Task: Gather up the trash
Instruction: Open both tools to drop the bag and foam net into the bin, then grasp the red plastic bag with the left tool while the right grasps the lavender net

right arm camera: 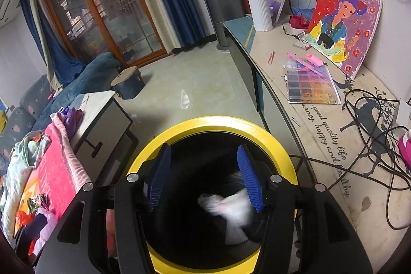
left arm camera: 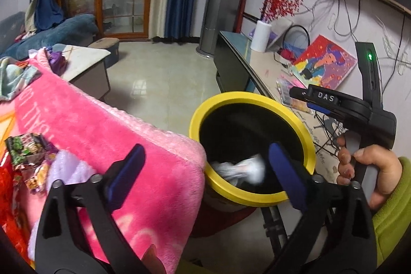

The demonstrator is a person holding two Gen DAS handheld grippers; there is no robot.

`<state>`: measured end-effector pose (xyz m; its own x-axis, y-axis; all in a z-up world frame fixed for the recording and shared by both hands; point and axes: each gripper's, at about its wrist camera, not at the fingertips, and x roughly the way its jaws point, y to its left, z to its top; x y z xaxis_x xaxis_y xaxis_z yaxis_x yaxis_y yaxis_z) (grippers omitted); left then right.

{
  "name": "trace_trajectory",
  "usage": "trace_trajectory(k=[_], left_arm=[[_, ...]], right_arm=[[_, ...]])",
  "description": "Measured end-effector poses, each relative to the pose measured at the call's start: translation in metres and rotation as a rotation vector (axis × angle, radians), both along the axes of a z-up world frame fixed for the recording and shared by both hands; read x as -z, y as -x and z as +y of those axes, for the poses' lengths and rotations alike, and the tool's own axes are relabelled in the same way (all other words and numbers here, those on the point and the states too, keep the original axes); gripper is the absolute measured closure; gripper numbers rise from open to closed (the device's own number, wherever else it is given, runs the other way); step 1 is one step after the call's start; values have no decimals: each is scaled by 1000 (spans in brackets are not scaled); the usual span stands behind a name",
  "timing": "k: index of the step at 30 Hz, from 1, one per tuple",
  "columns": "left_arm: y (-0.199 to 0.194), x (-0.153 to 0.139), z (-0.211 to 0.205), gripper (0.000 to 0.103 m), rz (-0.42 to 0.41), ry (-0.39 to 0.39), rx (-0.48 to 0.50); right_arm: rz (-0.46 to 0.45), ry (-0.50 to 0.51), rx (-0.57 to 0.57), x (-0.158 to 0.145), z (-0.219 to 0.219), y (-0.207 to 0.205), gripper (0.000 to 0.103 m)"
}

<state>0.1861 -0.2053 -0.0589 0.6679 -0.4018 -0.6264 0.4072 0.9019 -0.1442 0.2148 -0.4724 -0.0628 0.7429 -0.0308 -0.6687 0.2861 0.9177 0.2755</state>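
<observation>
A pink blanket (left arm camera: pixel 133 135) covers the near surface on the left; snack wrappers (left arm camera: pixel 28 158) lie on it. The yellow-rimmed bin (right arm camera: pixel 213 123) stands on the tiled floor (right arm camera: pixel 200 84) beside it. To the right, a long worktop (right arm camera: pixel 321 140) carries a white vase (right arm camera: pixel 260 12), a bead box (right arm camera: pixel 310 85), a leaning painting (right arm camera: pixel 344 27) and tangled black cables (right arm camera: pixel 380 120).

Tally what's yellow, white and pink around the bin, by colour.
Yellow: 1, bin rim
White: 2, crumpled paper in the bin, ribbed vase
Pink: 1, blanket
Total: 4
</observation>
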Motion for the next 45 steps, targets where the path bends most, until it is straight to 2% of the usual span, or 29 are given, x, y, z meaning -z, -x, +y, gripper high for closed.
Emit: trace_trajectory(k=[9, 13, 18, 27, 45], left_arm=[[17, -19, 34, 11, -65, 27, -98], [23, -24, 52, 11, -80, 40, -139], [31, -31, 75, 11, -100, 55, -197], [43, -43, 114, 11, -131, 82, -293], [57, -51, 184, 11, -154, 109, -483]], right_arm=[[-60, 2, -89, -24, 41, 10, 43], [-75, -12, -130, -34, 60, 14, 42], [-91, -5, -192, -45, 88, 22, 36], [-138, 24, -289, -62, 131, 38, 35], [-173, 98, -469, -67, 209, 64, 35]])
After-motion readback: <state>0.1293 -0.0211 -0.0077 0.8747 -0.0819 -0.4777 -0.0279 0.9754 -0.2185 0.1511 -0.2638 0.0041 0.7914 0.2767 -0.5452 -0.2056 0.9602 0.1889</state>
